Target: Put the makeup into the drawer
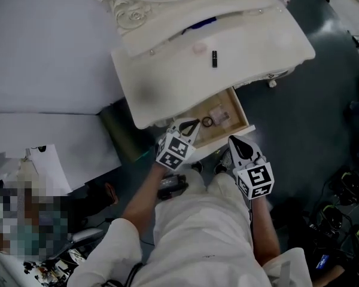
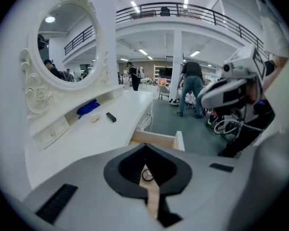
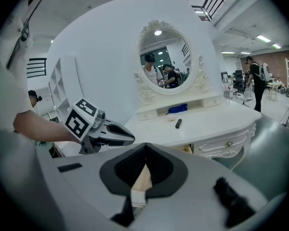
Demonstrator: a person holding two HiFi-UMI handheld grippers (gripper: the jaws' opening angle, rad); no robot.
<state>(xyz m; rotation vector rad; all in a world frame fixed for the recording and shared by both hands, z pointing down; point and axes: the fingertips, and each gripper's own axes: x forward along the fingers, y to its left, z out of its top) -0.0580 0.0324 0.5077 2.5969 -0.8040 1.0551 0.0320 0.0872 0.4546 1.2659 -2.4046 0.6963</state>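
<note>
A white vanity table [image 1: 167, 76] has its small wooden drawer [image 1: 243, 117] pulled open at the front right. Inside lie a dark ring-shaped item [image 1: 207, 122] and a clear little case [image 1: 220, 115]. On the tabletop rest a black makeup tube [image 1: 215, 58], a pale pink item [image 1: 198, 48] and, on the back shelf, a blue item [image 1: 200, 24]. My left gripper [image 1: 194, 124] hovers shut over the drawer's near left corner, holding nothing. My right gripper [image 1: 233, 140] is shut and empty, just in front of the drawer's front panel. The tube also shows in the left gripper view [image 2: 111, 117].
An oval mirror [image 2: 62, 44] in a carved frame stands at the table's back. A dark bin [image 1: 122, 135] sits under the table's left side. Cables and gear [image 1: 341, 220] lie on the floor at right, papers and clutter [image 1: 42, 166] at left. People stand in the hall beyond.
</note>
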